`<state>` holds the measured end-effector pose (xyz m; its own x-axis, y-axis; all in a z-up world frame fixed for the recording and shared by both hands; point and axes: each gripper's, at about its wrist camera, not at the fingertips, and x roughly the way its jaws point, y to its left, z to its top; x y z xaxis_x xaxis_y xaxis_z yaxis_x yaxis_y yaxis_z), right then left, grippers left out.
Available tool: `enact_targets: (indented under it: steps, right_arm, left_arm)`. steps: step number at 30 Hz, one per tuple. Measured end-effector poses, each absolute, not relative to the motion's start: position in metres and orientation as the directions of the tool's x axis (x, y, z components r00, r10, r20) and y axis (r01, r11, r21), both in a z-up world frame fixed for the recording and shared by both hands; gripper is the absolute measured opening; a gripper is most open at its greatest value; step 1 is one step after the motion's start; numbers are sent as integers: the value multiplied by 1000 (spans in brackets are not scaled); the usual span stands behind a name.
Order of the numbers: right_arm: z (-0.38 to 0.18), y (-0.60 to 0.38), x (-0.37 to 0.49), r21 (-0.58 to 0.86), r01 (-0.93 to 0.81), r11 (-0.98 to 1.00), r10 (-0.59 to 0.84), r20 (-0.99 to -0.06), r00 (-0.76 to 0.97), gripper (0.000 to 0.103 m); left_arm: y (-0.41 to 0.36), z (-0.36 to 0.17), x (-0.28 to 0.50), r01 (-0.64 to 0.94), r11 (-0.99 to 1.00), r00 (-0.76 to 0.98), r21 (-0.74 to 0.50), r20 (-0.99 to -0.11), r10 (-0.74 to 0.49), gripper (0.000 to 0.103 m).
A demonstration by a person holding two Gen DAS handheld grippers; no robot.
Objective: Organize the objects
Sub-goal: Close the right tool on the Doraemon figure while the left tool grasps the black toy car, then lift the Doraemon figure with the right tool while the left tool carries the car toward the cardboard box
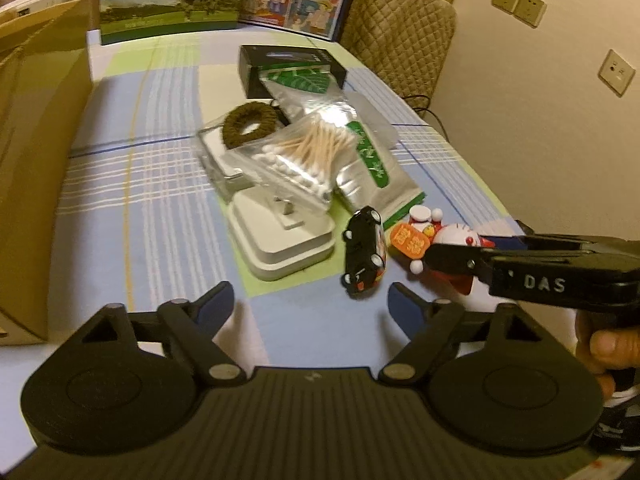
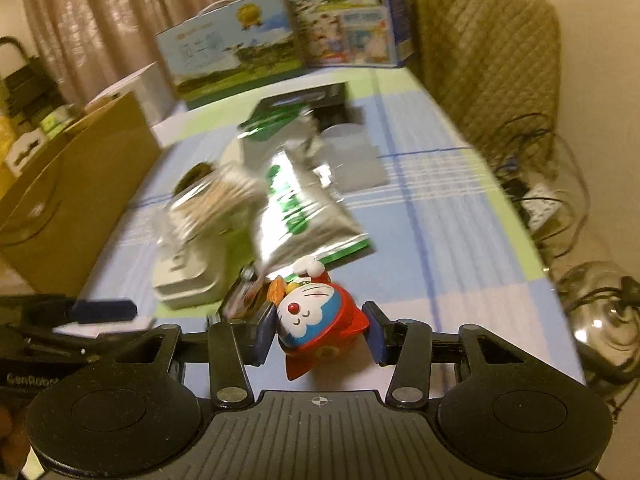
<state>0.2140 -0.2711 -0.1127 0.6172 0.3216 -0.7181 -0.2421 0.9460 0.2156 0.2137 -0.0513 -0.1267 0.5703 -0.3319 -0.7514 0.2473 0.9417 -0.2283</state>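
My right gripper (image 2: 319, 332) brackets the figurine (image 2: 316, 320) lying on the table (image 2: 440, 240), fingers close beside it, contact unclear. My left gripper (image 1: 310, 306) hangs wide and empty, the toy car (image 1: 365, 252) just ahead, slightly right.

"DAS" is printed in white on the right gripper (image 1: 420, 258), seen in the left wrist view. "GenRobot", cut off at the end, is read on the left gripper (image 2: 104, 311) in the right wrist view. Other print is illegible.
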Motion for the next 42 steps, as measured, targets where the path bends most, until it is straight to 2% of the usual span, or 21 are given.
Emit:
enact_targets:
  steps: [6, 15, 25, 28, 31, 42]
  right_arm:
    - [-113, -280, 219, 218, -175, 960, 279, -721, 634, 43]
    - [-113, -292, 221, 232, -119, 966, 252, -720, 646, 43]
    - [-112, -299, 224, 235, -69, 969, 222, -721, 656, 43]
    - [-112, -300, 224, 237, -65, 969, 221, -722, 656, 43]
    - [-111, -299, 224, 238, -74, 969, 227, -721, 655, 43]
    - [-106, -280, 213, 216, -160, 963, 267, -711, 651, 42]
  left_arm:
    - [-70, -128, 222, 332, 910, 551, -249, -732, -401, 56]
    - [-92, -139, 239, 335, 893, 526, -302, -726, -442, 56]
    - [-109, -144, 249, 285, 921, 545, -265, -746, -383, 55]
    - [-109, -143, 250, 291, 928, 547, -231, -756, -359, 44]
    - [-105, -142, 249, 291, 934, 540, -209, -770, -340, 28]
    - [-71, -132, 208, 294, 943, 532, -155, -793, -296, 26]
